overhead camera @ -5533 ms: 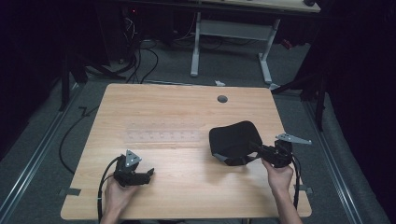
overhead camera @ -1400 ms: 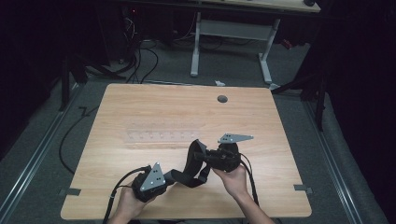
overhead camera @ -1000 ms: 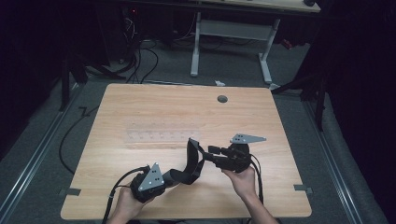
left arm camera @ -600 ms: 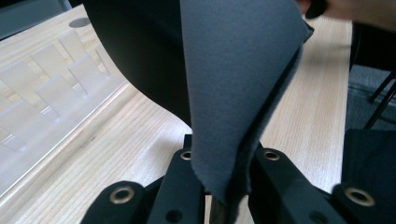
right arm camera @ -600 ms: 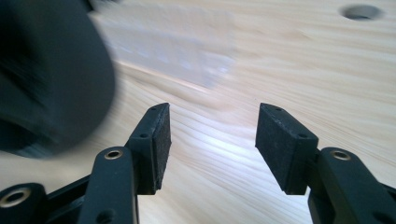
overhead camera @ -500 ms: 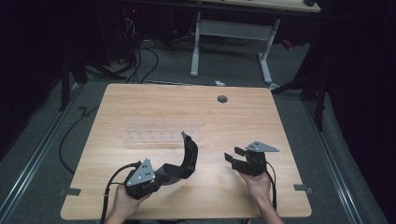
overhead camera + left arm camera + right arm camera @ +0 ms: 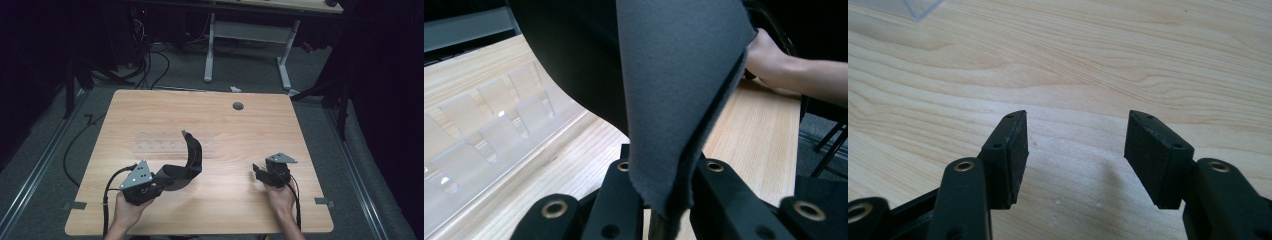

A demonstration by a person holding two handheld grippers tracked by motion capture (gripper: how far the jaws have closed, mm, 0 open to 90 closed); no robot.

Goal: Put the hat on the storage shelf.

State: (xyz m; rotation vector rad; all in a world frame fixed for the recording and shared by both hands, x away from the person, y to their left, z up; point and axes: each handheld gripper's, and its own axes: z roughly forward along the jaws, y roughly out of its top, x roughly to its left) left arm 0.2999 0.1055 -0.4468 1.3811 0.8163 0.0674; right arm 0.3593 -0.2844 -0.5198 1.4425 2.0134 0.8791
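Slippage is our main worry: our left gripper (image 7: 159,183) pinches only one edge of the dark mouse pad (image 7: 187,162), which arcs up off the table (image 7: 300,120). Our right gripper (image 7: 261,173), jaws just opened and empty, offers no support, so it could droop or pull free.

1. The black cloth (image 7: 186,165) has passed from the right gripper (image 7: 257,173) to the left gripper (image 7: 159,182), which now clamps one edge.
2. The right gripper let go, its fingers (image 7: 1013,150) just opening with nothing between them, and drew off toward 4 o'clock.
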